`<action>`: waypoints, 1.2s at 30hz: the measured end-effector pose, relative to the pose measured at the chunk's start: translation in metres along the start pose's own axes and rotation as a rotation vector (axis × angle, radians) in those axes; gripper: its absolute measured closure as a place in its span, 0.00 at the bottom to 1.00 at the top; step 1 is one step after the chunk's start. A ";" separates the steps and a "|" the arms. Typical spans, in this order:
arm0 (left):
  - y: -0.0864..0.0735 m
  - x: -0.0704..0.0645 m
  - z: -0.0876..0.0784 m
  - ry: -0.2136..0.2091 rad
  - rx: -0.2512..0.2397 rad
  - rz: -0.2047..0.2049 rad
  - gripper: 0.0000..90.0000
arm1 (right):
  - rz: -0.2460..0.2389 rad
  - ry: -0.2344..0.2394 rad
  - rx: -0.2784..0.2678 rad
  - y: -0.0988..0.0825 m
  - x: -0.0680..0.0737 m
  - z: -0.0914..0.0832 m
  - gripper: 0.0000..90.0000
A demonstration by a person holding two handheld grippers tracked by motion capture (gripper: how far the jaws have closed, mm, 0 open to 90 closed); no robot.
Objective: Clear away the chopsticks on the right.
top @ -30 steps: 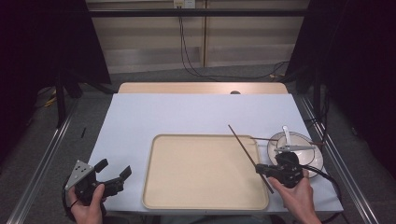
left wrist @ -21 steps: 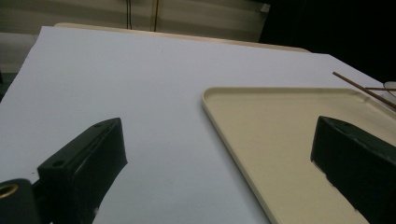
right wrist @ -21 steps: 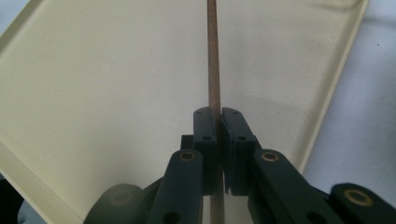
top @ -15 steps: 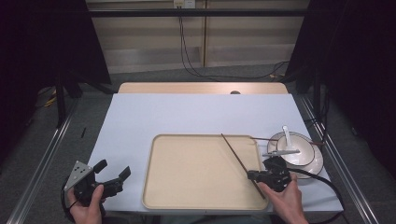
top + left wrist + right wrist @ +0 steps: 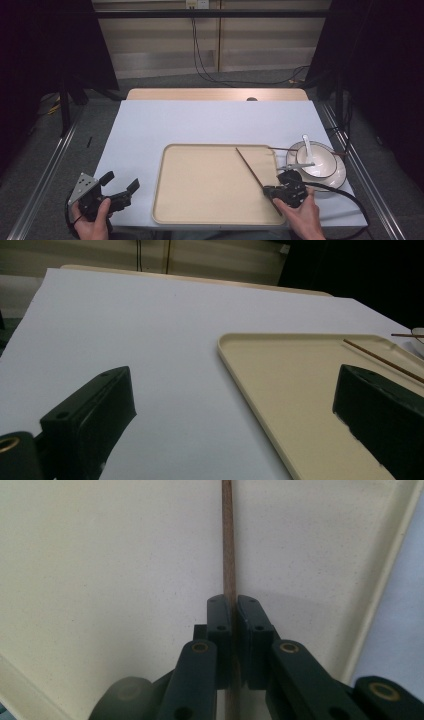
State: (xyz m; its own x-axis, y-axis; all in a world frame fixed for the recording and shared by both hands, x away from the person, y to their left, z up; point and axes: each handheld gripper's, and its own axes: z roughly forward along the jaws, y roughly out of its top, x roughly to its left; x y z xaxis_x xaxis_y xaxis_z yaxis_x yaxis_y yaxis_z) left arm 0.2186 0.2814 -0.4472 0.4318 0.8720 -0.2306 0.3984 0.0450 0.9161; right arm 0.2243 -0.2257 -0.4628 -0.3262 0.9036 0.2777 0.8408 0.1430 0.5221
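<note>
My right gripper (image 5: 272,190) (image 5: 233,605) is shut on a thin brown chopstick (image 5: 249,167) (image 5: 228,540), low over the right part of the beige tray (image 5: 200,200) (image 5: 100,555). The stick runs from the jaws up and to the left across the tray; the left gripper view catches it too (image 5: 380,359). A second chopstick (image 5: 285,149) lies by the white bowl (image 5: 320,167), which holds a white spoon (image 5: 307,150). My left gripper (image 5: 120,187) (image 5: 235,405) stands open over the white table cover (image 5: 200,120) (image 5: 150,340), left of the tray (image 5: 280,370), with nothing between its jaws.
The bowl sits on a plate (image 5: 335,180) at the table's right edge, just right of the tray. A black cable (image 5: 345,192) trails from the right gripper. Metal rails (image 5: 45,175) run along both sides of the table.
My right gripper has carried the chopstick leftward from beside the bowl to over the tray's right part, and lower. The left gripper has stayed put.
</note>
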 end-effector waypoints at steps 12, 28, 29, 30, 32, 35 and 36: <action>0.000 0.000 0.000 0.001 0.006 0.004 0.04 | -0.013 0.026 -0.003 -0.001 0.001 0.001 0.90; 0.000 0.001 -0.001 0.000 0.006 0.005 0.04 | -0.061 0.033 -0.043 0.000 -0.001 -0.005 0.66; 0.000 0.000 0.000 0.002 0.006 0.004 0.04 | -0.059 0.029 -0.051 0.000 -0.001 -0.007 0.66; 0.000 0.000 0.000 0.000 0.006 0.003 0.04 | -0.073 0.047 -0.065 0.000 -0.001 -0.010 0.63; 0.000 0.001 -0.001 0.001 0.006 0.004 0.04 | -0.079 0.067 -0.084 0.000 -0.001 -0.014 0.61; 0.000 0.002 -0.002 0.000 0.006 0.002 0.04 | -0.094 0.083 -0.101 0.000 -0.002 -0.019 0.54; -0.001 0.002 -0.002 0.004 0.004 -0.003 0.04 | -0.144 0.102 -0.127 0.001 -0.004 -0.022 0.48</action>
State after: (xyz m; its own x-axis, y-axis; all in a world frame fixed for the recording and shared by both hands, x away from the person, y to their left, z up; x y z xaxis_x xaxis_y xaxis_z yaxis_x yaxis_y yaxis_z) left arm 0.2178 0.2837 -0.4476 0.4272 0.8740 -0.2318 0.4025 0.0458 0.9143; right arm 0.2171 -0.2377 -0.4454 -0.4869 0.8308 0.2696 0.7232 0.2103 0.6578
